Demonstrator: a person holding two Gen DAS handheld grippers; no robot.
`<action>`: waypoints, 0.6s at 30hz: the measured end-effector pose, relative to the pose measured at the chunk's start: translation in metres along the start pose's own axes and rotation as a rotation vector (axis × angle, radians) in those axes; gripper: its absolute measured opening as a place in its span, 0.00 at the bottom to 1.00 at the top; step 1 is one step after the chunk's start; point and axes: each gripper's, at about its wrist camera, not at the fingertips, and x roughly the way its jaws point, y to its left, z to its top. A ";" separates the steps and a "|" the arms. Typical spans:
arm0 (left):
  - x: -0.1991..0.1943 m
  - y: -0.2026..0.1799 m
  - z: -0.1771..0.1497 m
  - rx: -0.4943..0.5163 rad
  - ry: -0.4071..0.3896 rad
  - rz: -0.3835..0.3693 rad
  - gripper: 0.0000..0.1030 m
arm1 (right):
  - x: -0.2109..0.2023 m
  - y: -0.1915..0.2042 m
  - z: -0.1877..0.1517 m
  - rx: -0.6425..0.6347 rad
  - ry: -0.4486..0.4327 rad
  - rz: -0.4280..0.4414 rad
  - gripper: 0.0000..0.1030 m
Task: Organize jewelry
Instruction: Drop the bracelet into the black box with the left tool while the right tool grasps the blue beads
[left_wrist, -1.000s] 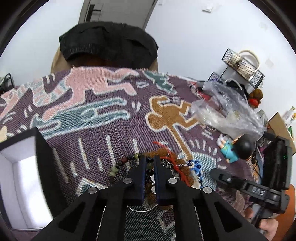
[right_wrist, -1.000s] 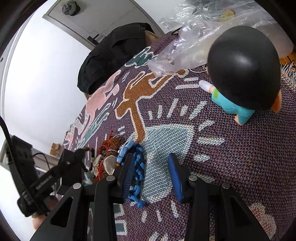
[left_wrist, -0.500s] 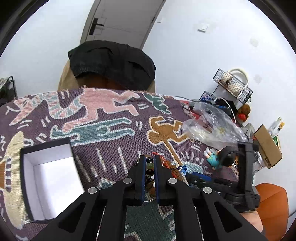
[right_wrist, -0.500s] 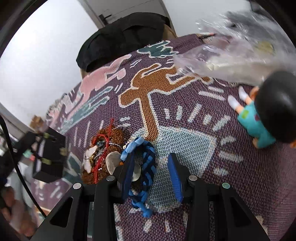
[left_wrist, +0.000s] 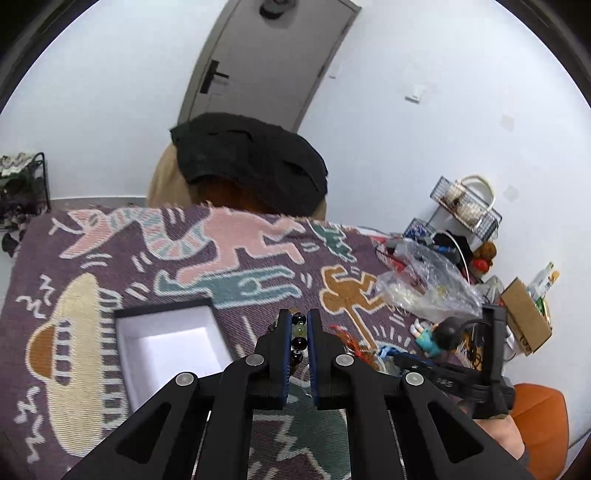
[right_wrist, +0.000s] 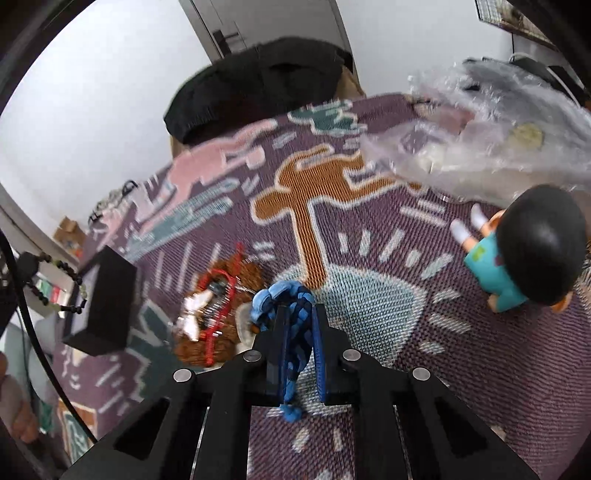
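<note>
My left gripper (left_wrist: 298, 321) is shut on a beaded bracelet (left_wrist: 298, 334) of dark and pale green beads, held above the patterned cloth, just right of the open black box with white lining (left_wrist: 168, 343). The bracelet also hangs at the left of the right wrist view (right_wrist: 61, 280), beside the box (right_wrist: 103, 299). My right gripper (right_wrist: 299, 314) is shut on a blue braided cord bracelet (right_wrist: 291, 332) on the cloth. A jewelry pile with red cord and brown pieces (right_wrist: 210, 317) lies just left of it.
A doll figure with black hair and teal top (right_wrist: 517, 254) lies right of my right gripper. A crumpled clear plastic bag (right_wrist: 476, 136) sits behind it. A chair with a black garment (left_wrist: 247, 162) stands at the table's far edge. Clutter and a cardboard box (left_wrist: 524, 321) sit at the right.
My left gripper has lifted the beaded bracelet up from the pile and drawn back, bringing the box into fuller view. My right gripper has shut on the blue braided bracelet.
</note>
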 end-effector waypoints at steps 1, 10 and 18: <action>-0.005 0.003 0.002 -0.001 -0.010 0.004 0.08 | -0.004 0.002 0.002 0.003 -0.009 0.004 0.13; -0.026 0.034 0.009 -0.015 -0.063 0.078 0.08 | -0.042 0.031 0.017 -0.038 -0.107 0.042 0.12; -0.014 0.063 0.002 -0.094 0.002 0.100 0.23 | -0.059 0.062 0.029 -0.076 -0.150 0.083 0.13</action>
